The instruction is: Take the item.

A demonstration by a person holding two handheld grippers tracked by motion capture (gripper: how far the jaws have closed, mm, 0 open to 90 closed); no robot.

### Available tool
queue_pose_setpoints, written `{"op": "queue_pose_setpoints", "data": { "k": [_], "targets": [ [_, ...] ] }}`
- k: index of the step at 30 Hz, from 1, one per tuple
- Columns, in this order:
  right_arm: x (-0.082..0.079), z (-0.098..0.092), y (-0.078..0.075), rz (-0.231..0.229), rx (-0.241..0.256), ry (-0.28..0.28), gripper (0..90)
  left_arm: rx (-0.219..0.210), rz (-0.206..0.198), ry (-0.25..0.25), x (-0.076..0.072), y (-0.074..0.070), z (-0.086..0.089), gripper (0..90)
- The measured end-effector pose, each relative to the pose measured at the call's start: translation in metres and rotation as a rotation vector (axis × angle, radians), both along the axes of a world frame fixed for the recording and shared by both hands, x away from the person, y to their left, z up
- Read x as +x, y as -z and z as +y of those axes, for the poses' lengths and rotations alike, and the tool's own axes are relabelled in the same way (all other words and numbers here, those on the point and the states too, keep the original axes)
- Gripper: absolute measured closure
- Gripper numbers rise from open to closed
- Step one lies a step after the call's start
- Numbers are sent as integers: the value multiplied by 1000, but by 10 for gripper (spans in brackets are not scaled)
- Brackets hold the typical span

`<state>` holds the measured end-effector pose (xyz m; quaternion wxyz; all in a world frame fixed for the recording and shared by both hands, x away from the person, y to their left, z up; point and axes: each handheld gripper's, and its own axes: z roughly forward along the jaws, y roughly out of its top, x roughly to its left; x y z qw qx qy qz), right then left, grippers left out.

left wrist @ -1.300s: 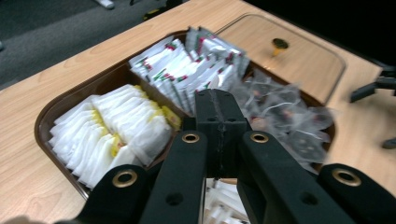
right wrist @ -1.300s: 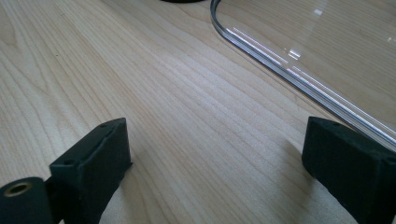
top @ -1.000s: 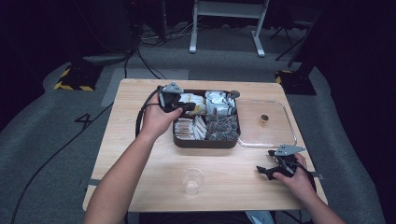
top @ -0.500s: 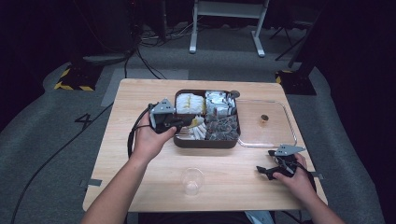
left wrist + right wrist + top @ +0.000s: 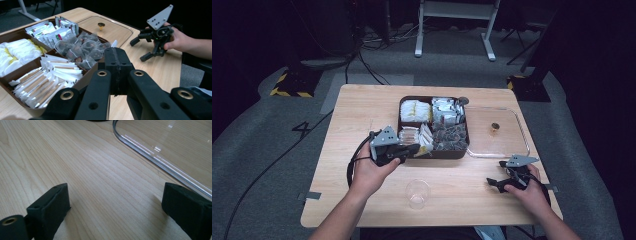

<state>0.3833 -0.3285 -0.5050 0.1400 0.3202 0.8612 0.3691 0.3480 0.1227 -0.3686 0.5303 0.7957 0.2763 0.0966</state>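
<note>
Pick is looking only part done: my left claw (image 5: 412, 149) is sitting pinched shut at the tray's (image 5: 432, 155) front rim, and I can't tell if a sachet is clamped. Nothing is lying in the clear cup (image 5: 417, 193) at its 6 o'clock. Stick sachets (image 5: 414, 136) are lying just at its 12 o'clock, and my right claw (image 5: 497, 184) is idling wide open on the table (image 5: 362, 110), well apart at 4 o'clock.

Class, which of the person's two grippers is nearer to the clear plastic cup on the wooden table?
Left. The left gripper is just above-left of the clear plastic cup, by the brown compartment tray; the right gripper rests farther off, to its right.
</note>
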Motion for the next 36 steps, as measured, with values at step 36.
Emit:
{"op": "queue_pose_setpoints", "data": {
  "k": [36],
  "targets": [
    [0,0,0,0,0,0,78,42,29,74,-65,31,-8,900]
  ]
}}
